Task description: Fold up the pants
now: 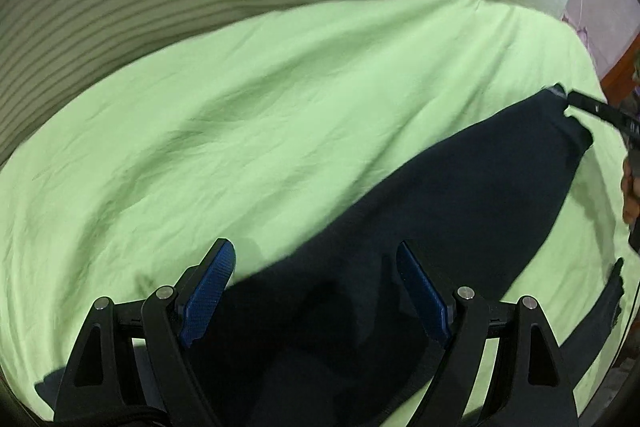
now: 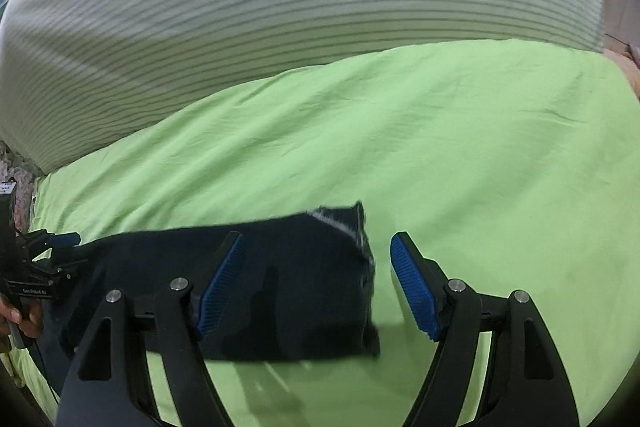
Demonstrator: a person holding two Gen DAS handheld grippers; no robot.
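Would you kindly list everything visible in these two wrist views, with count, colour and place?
pants: one, dark navy, lying on the green sheet, stretched between the two tongs
sheet: one, light green, wrinkled, covering the bed under the pants
striped cover: one, white with thin dark stripes, beyond the far edge of the green sheet
left tongs: one, black with blue pads, open over the near part of the pants
right tongs: one, black with blue pads, open, one pad over the pants end, the other over bare sheet
hand: one, at the left edge of the right wrist view, holding the left tongs' handle
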